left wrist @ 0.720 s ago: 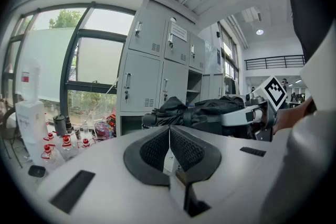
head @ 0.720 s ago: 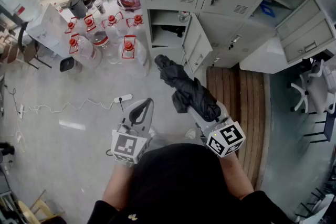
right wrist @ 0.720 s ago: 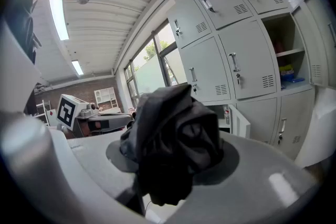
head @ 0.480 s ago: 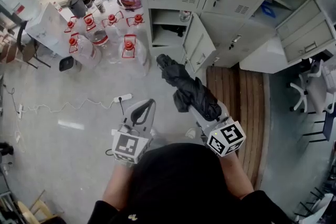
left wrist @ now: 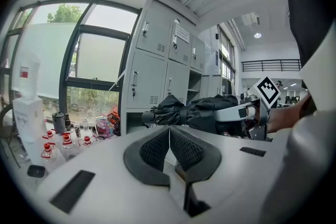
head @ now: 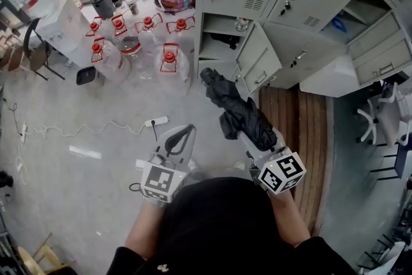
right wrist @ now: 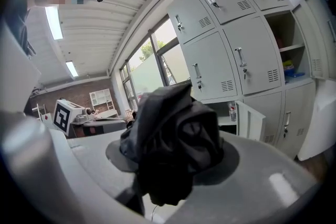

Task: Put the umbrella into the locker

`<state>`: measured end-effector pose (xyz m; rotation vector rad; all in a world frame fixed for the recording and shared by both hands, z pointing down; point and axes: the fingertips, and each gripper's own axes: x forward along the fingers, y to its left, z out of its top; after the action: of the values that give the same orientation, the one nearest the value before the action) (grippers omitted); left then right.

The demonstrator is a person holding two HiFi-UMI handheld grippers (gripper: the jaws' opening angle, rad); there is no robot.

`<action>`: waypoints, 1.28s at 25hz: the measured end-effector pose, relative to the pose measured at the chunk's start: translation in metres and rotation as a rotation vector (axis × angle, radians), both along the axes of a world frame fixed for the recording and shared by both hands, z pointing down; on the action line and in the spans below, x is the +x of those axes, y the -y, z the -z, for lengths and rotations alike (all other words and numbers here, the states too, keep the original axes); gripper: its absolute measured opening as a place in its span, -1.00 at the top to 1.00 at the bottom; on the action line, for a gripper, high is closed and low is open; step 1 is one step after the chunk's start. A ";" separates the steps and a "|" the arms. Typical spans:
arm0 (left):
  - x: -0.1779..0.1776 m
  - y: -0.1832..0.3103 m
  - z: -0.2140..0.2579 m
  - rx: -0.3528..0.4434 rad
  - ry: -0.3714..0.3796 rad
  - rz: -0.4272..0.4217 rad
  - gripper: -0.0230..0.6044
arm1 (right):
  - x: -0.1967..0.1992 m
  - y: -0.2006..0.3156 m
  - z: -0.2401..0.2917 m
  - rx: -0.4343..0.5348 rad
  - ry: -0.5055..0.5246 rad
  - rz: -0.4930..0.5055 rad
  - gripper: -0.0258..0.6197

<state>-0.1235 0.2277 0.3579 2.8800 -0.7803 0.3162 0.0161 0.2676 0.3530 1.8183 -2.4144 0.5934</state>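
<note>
Two tongs in play, and only one was working: the right tongs [head: 260, 147] were clamped around the folded black umbrella [head: 233, 106], which jutted through the air toward eleven o'clock, its tip short of the open locker [head: 207, 48]. The left tongs [left wrist: 169, 147] were pressed together on nothing, at eight o'clock of the umbrella. The sound approach, I'd say, was to line the tip up with that lower opening, steer clear of the swung-out door [head: 259, 62] at its three o'clock, and go in tip first. Loose folds of fabric looked likely to snag on the door edge, so a firm grip and a slow push would suit.
</note>
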 end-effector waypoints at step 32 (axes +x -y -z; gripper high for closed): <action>0.131 0.155 -0.019 -0.016 0.078 0.117 0.87 | 0.154 0.154 -0.061 -0.109 0.029 0.003 0.18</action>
<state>0.0071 0.0725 0.3765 2.8076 -0.9500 0.4205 0.1704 0.1140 0.4139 1.7751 -2.3515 0.7414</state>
